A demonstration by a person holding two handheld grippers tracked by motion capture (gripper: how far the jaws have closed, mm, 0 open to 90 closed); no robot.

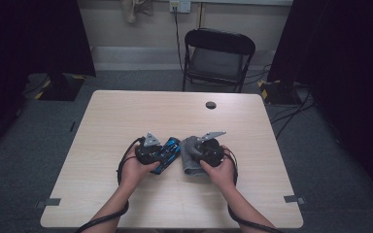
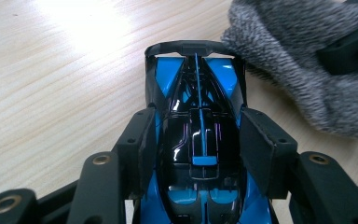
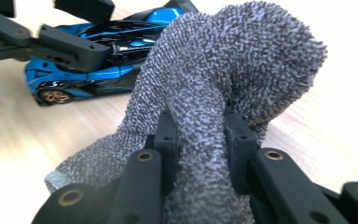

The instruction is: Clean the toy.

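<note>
Looking down from the high view, I see first the light wooden table [image 1: 126, 116], which takes most of the floor space, with a black folding chair [image 1: 217, 57] standing behind its far edge. On the far part of the tabletop there is a small dark round hole [image 1: 211, 105].

Near the middle of the table, on my side, I have both hands close together. My left hand [image 1: 135, 171] carries the left gripper [image 1: 161, 154], and my right hand [image 1: 222, 171] carries the right gripper [image 1: 196, 154]. The two grippers point toward each other and are just beside one another.

The right gripper [image 3: 200, 135] has its jaws closed tight on a fold of the grey cloth [image 3: 242, 60]. The cloth is bunched and stands up above the jaws, and its lower part hangs down to the table.

The left gripper [image 2: 200, 140] is clamped on the blue and black toy car [image 2: 198, 121]; each jaw presses on one side of the car body. The car sits on the table with its wheels down, and its far end is just beside the cloth [image 2: 307, 60]. I cannot tell if they touch. In the right gripper view the car [image 3: 98, 56] lies behind the cloth, and one wheel [image 3: 53, 96] is visible on the table.
</note>
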